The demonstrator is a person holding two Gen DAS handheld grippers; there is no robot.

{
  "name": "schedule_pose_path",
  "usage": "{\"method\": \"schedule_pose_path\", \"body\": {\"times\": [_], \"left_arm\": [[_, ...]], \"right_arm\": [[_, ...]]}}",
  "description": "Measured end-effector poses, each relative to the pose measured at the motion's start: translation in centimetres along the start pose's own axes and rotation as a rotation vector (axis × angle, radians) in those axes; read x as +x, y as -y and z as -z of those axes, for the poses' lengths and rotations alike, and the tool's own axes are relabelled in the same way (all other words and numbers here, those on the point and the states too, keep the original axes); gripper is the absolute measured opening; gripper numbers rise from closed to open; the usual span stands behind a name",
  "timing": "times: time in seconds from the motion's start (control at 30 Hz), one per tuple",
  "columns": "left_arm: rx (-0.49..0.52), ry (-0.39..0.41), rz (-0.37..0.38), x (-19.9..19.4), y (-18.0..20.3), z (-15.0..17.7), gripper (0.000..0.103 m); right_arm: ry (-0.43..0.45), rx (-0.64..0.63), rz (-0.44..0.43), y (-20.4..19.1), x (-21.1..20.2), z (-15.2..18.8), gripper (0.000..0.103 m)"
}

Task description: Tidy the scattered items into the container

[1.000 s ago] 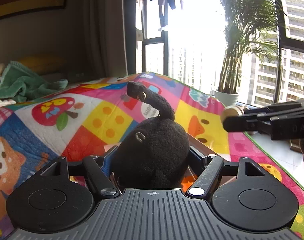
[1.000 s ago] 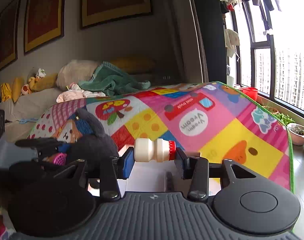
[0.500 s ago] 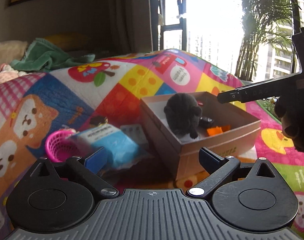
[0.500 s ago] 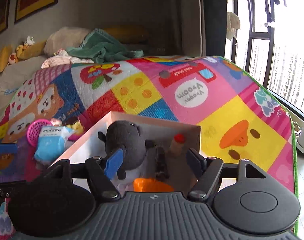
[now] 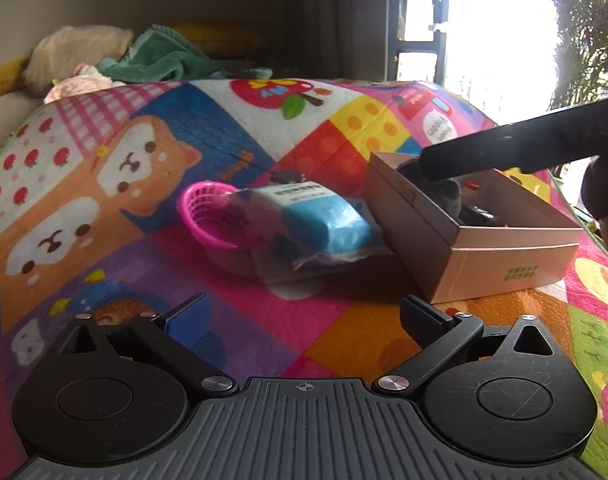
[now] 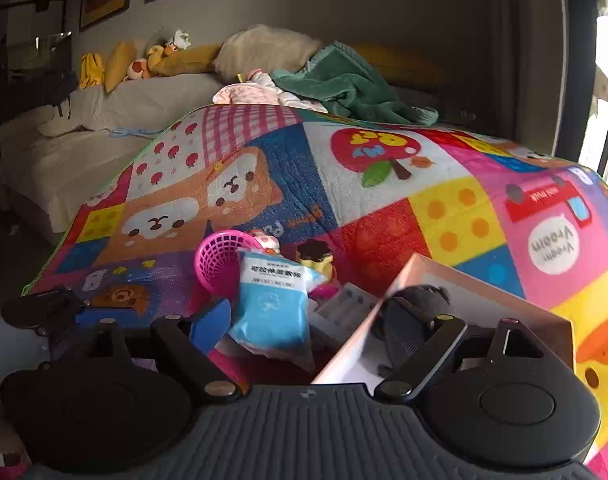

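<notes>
A cardboard box [image 5: 503,256] sits on the colourful play mat, with the black plush toy [image 5: 443,190] and a small red-capped bottle [image 5: 469,187] inside; the box [image 6: 419,268] and the plush [image 6: 419,300] also show in the right wrist view. Left of the box lie a blue packet [image 5: 323,216] [image 6: 270,308], a pink basket [image 5: 216,216] [image 6: 220,260] on its side, and a flat blister pack [image 6: 343,306]. My left gripper [image 5: 304,316] is open and empty, low over the mat. My right gripper [image 6: 311,316] is open and empty above the box's left edge.
A small yellow and brown toy [image 6: 315,256] and a pink-white toy [image 6: 266,238] lie behind the packet. A sofa with cushions and a green blanket [image 6: 343,84] stands beyond the mat. A window and plant [image 5: 583,40] are at the right.
Both grippers let go of the plush and the bottle into the box, opened, and drew back to the left. Now both views face the scattered items beside the box.
</notes>
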State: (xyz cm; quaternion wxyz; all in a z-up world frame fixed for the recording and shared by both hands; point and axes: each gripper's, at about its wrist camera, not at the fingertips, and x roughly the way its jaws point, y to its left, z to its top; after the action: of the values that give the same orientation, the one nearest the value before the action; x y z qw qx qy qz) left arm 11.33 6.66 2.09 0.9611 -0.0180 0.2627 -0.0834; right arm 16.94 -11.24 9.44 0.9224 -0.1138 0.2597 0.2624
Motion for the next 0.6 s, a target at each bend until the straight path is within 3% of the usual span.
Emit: {"method": "schedule_pose_path", "body": {"times": [0.07,0.13,0.27,0.3,0.33,0.43,0.6], "left_arm": [[-0.059,-0.019,0.014,0.2,-0.9,0.3,0.103],[-0.076,-0.012,0.007,0.2,-1.1,0.4,0.103],[-0.068,-0.036,0.029,0.6,-0.9,0.3,0.103],[-0.077,-0.041,0.029,0.7,-1.0,0.3,0.103],[-0.089,-0.042,0.030,0.7,-1.2,0.4,0.103],[-0.116,-0.035,0.038,0.6,-1.6,0.4,0.103],[-0.138,-0.040,0.062,0.6,-1.9,0.4,0.103]], "right_arm": [[-0.050,-0.008,-0.027,-1.3,2.9,-1.1,0.073],[-0.113,0.013,-0.050,-2.1,6.0,-2.0,0.073],[-0.202,0.051,-0.012,-2.4,11.1,-2.4,0.074],[-0.222,0.054,-0.007,-2.5,11.7,-2.3,0.067],[-0.243,0.042,-0.008,-2.7,11.9,-2.1,0.050],[-0.190,0.034,-0.022,-2.8,9.4,-1.6,0.050],[-0.078,0.078,-0.046,-1.0,-0.6,-0.1,0.049]]}}
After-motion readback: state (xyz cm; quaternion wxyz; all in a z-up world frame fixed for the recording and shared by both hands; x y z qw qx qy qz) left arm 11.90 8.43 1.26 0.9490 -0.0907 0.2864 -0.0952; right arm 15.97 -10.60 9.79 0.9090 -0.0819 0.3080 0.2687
